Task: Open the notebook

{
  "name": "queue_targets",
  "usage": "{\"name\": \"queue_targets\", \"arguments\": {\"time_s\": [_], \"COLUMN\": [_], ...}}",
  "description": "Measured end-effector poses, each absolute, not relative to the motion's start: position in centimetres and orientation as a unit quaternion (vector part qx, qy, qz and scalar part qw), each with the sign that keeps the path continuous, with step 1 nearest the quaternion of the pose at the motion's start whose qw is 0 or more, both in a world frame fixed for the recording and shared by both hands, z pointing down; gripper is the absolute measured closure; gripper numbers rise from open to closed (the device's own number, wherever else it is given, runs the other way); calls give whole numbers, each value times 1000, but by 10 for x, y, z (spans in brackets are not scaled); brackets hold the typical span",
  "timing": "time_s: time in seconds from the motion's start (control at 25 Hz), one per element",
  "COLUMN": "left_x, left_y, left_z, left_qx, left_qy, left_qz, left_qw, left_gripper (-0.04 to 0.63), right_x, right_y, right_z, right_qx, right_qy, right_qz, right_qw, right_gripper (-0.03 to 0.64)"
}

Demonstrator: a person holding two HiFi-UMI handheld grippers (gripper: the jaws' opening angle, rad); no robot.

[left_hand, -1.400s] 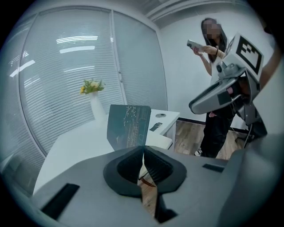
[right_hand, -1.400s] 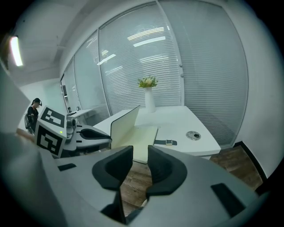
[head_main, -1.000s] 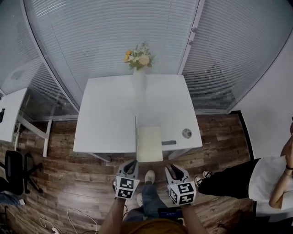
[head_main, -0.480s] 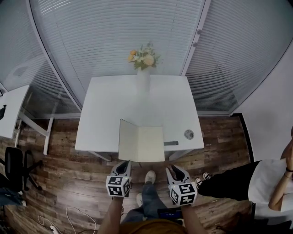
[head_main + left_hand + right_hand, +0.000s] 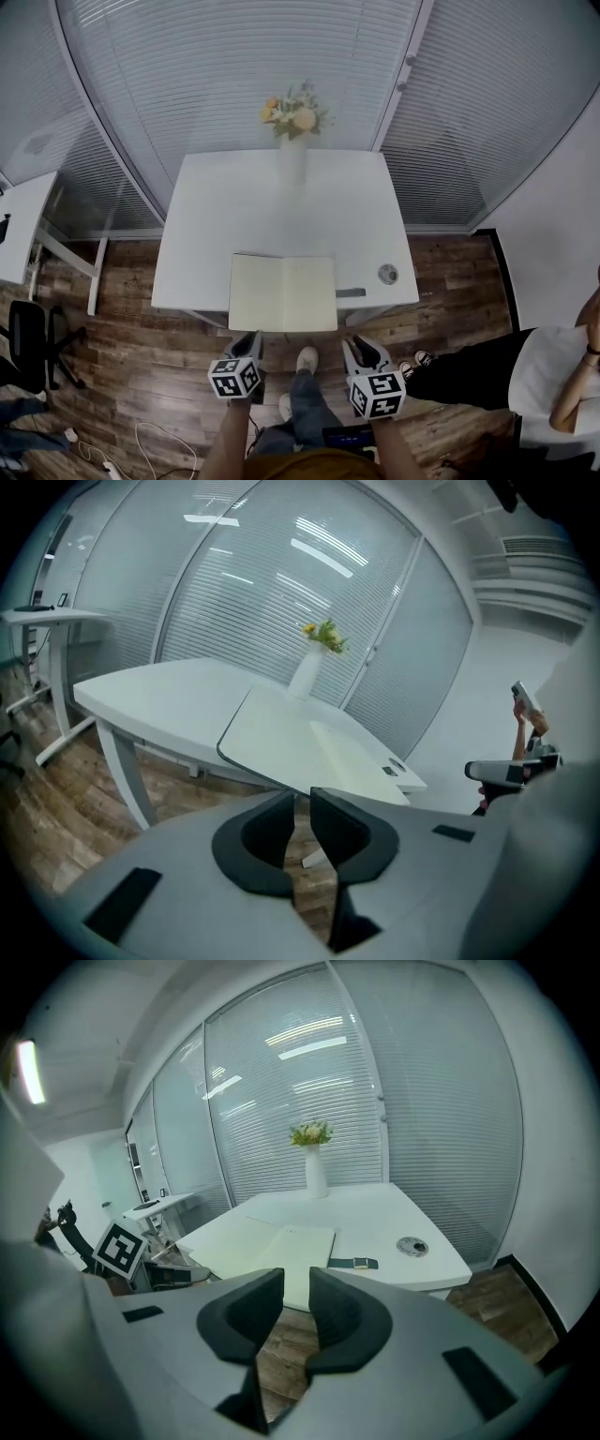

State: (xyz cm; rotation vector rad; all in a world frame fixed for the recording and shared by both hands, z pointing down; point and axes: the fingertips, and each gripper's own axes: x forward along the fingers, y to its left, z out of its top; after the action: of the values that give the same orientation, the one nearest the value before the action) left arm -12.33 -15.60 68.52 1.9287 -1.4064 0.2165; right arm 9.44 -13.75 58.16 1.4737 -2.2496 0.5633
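Observation:
The notebook [image 5: 283, 292] lies open and flat at the near edge of the white table [image 5: 281, 206], both cream pages up. It also shows in the left gripper view as the notebook [image 5: 281, 742] and in the right gripper view as the notebook [image 5: 281, 1255]. My left gripper [image 5: 249, 341] hangs just off the table's front edge, below the left page. Its jaws [image 5: 302, 799] are opening, a narrow gap with nothing in it. My right gripper [image 5: 361, 347] hovers below the right page, its jaws [image 5: 297, 1283] closing slightly and empty.
A white vase of flowers [image 5: 292, 141] stands at the table's far side. A dark strap [image 5: 346, 292] and a round disc [image 5: 388, 274] lie right of the notebook. A person [image 5: 525, 366] sits at the right. An office chair [image 5: 28, 347] and a side desk [image 5: 19, 230] stand left.
The notebook's cover swung from upright over to the left and now lies flat. My left gripper moved left and down, rolled, and let the cover go. The right gripper stayed still.

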Motion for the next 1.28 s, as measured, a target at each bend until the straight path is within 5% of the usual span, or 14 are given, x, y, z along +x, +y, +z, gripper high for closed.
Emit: {"name": "queue_targets", "arguments": {"time_s": [0.72,0.92,1.28], "left_x": [-127,-139,-165], "left_y": [-154,-150,-136], "left_z": [711,713,686], "left_qx": [708,696,702], "left_qy": [-558,-571,-602], "left_qz": [52,70,100], "left_qw": [429,429,366], "left_gripper": [511,417,394], "right_x": [100,101,93], "right_y": [-151,-148,-140], "right_z": [574,572,559], "right_qx": [544,550,551], "right_qy": [-797,-795,-802], "right_qz": [190,182,160], "right_qw": [181,181,167], "right_gripper": [551,566,604]}}
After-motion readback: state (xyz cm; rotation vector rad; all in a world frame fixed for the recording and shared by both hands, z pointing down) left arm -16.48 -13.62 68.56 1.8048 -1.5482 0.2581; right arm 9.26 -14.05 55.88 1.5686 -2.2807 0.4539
